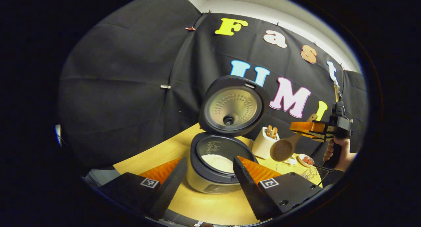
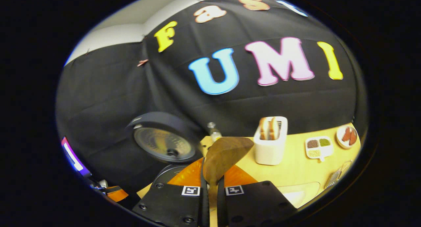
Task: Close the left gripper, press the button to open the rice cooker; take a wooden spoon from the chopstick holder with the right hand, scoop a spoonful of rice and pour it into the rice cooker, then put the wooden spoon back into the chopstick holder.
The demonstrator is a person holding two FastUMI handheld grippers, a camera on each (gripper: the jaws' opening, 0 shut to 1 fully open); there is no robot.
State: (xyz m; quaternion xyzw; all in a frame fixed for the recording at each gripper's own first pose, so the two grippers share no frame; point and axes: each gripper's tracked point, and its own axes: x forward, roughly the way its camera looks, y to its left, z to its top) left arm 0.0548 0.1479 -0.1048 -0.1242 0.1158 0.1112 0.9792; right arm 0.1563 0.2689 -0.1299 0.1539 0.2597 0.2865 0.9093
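In the right gripper view, the handle of the wooden spoon (image 2: 225,156) is hidden between the two fingers, so just the bowl end sticks up. The rice cooker (image 2: 164,144) there is partly cut off behind the spoon and the fingers; its lid looks blurry. A small bottle (image 2: 213,131) peeks up behind the spoon and is hard to make out.

On the yellow table (image 2: 292,169) stands a white holder (image 2: 270,144) with wooden sticks in it, off to the right of the spoon. Farther right sit a little tray (image 2: 318,147) with three kinds of food and a small round dish (image 2: 347,136) with red bits. A wire thing at the table's edge is too small to tell.

The right gripper (image 2: 212,190) has its fingers close together, squeezing the spoon handle from both sides.

In the left gripper view, the left gripper (image 1: 209,174) has its fingers wide apart and holds nothing. The rice cooker (image 1: 215,167) sits right between and behind them, with its lid (image 1: 234,106) standing up open and white rice (image 1: 217,163) inside. To the right, a hand (image 1: 338,153) holds the right gripper (image 1: 304,128) up in the air, with the wooden spoon (image 1: 284,148) hanging down from it, near the holder (image 1: 264,142) and beside the cooker, not over the pot.
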